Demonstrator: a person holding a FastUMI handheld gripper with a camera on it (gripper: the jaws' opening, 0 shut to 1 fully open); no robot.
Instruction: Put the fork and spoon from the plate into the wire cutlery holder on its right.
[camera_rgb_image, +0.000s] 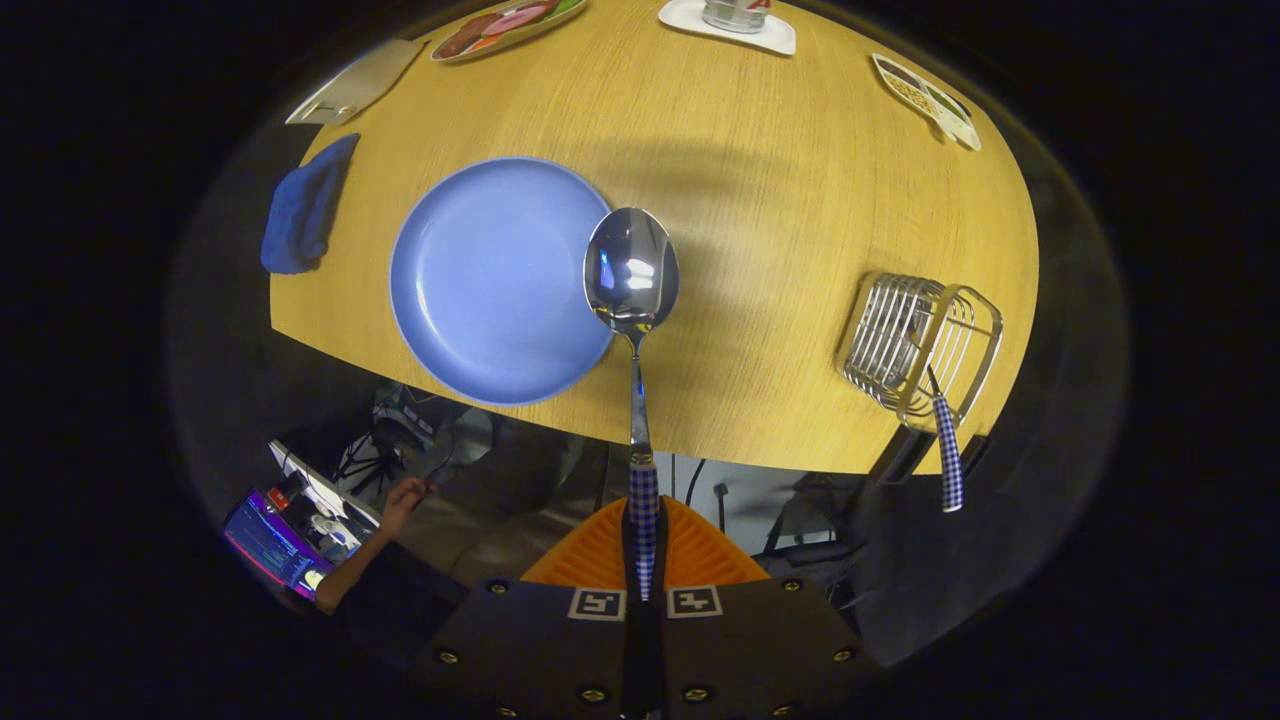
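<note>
Your gripper (641, 545) is clenched on the spoon (632, 270) by its checked handle; wire cutlery holder (920, 335), at 3 o'clock from the blue plate (490, 280), holds the fork (945, 445)

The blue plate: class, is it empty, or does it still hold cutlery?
Empty. The blue plate lies bare; the gripper grips the spoon above it.

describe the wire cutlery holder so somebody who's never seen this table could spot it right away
On the round wooden table, look right of the blue plate, near the table's edge. The wire cutlery holder is a silvery basket of thin metal bars, with one checked handle sticking out. The gripper holds the spoon.
</note>
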